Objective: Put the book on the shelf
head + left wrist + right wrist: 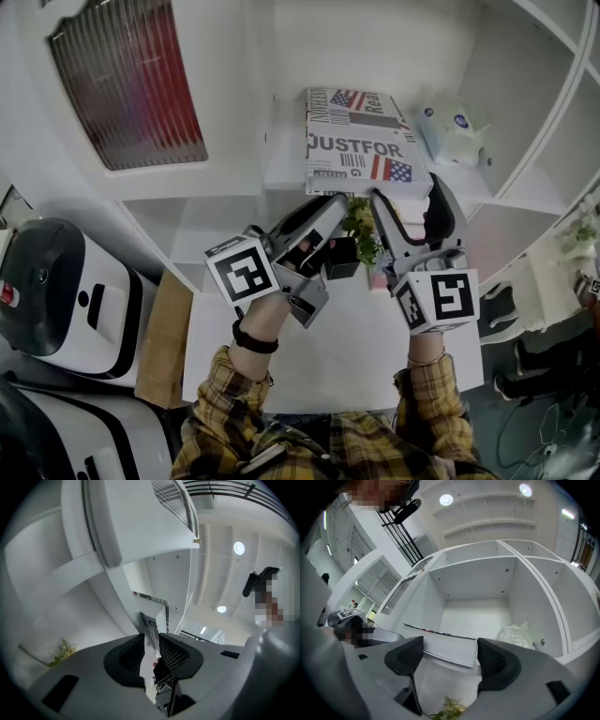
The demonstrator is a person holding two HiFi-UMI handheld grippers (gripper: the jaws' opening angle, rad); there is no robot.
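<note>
The book (361,141), with a "JUSTFOR" flag-print cover, lies flat in a white shelf compartment (281,159). My left gripper (323,204) is at its near left corner. In the left gripper view the book (154,616) runs edge-on into the narrow gap of that gripper (151,637), and both pads touch it. My right gripper (408,192) stands open at the near right corner. In the right gripper view the book (450,644) lies just ahead of that gripper (450,656), between the wide jaws and untouched.
A crinkled white plastic packet (452,131) lies right of the book in the same compartment. A small plant in a black pot (352,234) stands on the white table (356,366) beneath my grippers. A cardboard box (164,337) and white machines (56,291) are at left.
</note>
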